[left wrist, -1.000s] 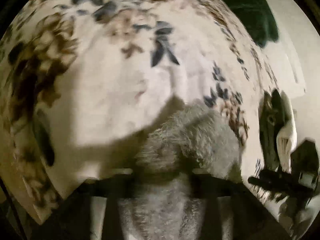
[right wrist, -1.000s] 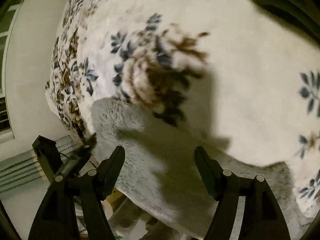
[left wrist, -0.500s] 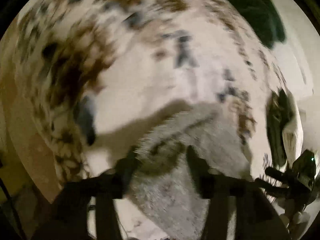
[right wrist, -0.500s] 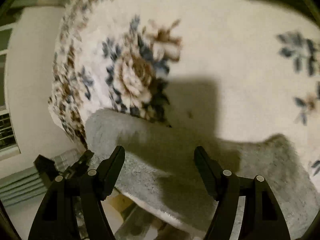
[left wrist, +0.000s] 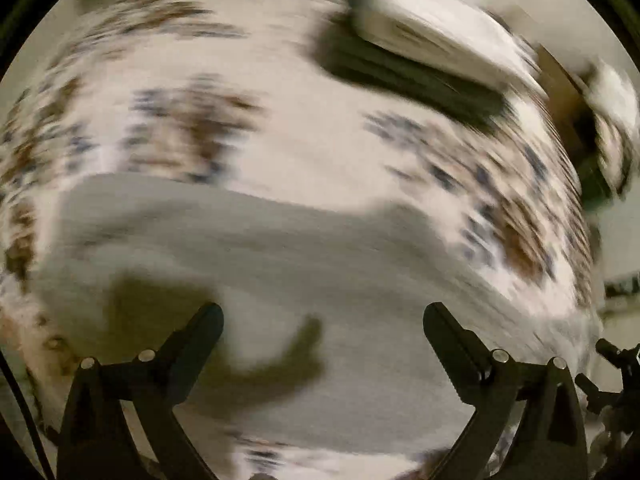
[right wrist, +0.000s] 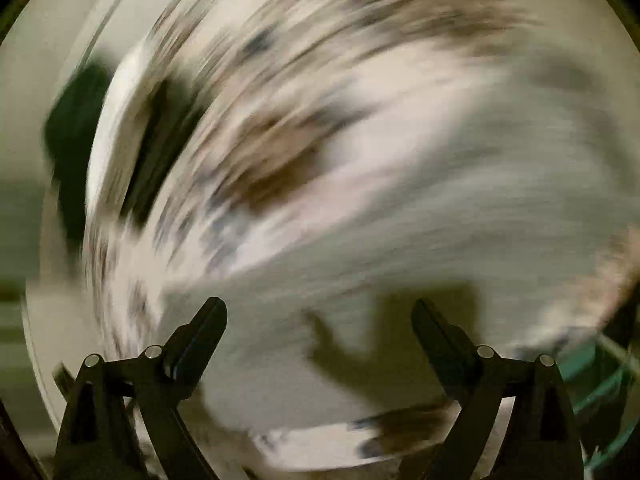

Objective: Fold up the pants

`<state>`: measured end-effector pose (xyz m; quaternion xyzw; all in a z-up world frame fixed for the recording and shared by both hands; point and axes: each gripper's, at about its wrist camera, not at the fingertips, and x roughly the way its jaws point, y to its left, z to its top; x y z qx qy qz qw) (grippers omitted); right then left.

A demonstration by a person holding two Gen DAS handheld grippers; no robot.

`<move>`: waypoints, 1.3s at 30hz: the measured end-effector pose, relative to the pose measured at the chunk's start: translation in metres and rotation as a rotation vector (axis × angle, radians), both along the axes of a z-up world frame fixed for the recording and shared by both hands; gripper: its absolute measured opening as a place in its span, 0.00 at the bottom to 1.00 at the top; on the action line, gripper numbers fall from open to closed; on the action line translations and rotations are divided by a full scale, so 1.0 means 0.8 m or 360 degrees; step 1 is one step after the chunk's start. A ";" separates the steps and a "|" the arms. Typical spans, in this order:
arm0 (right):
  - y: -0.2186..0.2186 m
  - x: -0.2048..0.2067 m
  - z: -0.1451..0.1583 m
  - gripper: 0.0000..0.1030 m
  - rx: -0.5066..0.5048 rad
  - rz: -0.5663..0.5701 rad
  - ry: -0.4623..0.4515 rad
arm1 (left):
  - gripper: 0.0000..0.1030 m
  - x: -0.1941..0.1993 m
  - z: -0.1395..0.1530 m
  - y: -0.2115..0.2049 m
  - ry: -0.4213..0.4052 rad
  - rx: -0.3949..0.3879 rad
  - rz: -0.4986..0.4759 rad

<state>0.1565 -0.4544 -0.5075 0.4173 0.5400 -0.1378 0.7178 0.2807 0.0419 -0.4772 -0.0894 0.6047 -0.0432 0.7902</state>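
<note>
Both views are motion-blurred. The grey fleece pants (left wrist: 256, 256) lie spread on a flowered cream blanket (left wrist: 304, 128). My left gripper (left wrist: 323, 320) hangs above the pants, jaws wide apart and empty, its shadow on the cloth. The pants also show in the right wrist view (right wrist: 460, 216). My right gripper (right wrist: 319, 316) is open and empty above them, its shadow falling on the grey cloth.
A dark green and white folded stack (left wrist: 416, 56) lies on the blanket at the far right. In the right wrist view a dark green object (right wrist: 76, 128) sits past the blanket's left edge. Pale wall or floor surrounds the blanket.
My left gripper was shut on the pants, then opened and let them go. Both grippers pulled back and swung fast; the pants now lie flat and wider in view.
</note>
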 end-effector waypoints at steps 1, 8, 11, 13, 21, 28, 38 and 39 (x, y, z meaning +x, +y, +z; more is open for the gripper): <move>-0.045 -0.031 -0.001 0.93 -0.0042 -0.0109 0.0045 | 0.99 -0.001 -0.003 -0.033 0.0017 0.0006 -0.0061; -0.226 -0.055 -0.025 0.91 -0.0148 -0.0122 0.0075 | 0.99 -0.020 -0.008 -0.249 0.0024 0.0008 -0.0459; -0.253 0.000 -0.040 0.91 -0.0181 0.0117 0.0073 | 0.99 -0.016 -0.019 -0.320 0.0007 0.0057 -0.0574; -0.258 0.039 -0.049 0.45 -0.0264 0.0302 0.0082 | 0.99 -0.013 -0.028 -0.355 -0.0016 0.0083 -0.0620; -0.261 0.060 0.008 0.05 -0.0599 0.0437 -0.0064 | 0.99 -0.010 -0.065 -0.400 0.0084 0.0036 -0.0595; -0.296 0.037 -0.026 0.39 -0.0276 0.0269 0.0073 | 0.99 -0.025 -0.053 -0.403 0.0080 0.0034 -0.0602; -0.263 -0.106 -0.100 0.36 0.0247 -0.0229 -0.0012 | 0.99 -0.066 -0.063 -0.415 0.0155 0.0023 -0.0672; -0.254 -0.100 -0.104 0.10 0.0198 -0.0205 0.0000 | 0.99 -0.068 -0.065 -0.416 0.0158 0.0029 -0.0675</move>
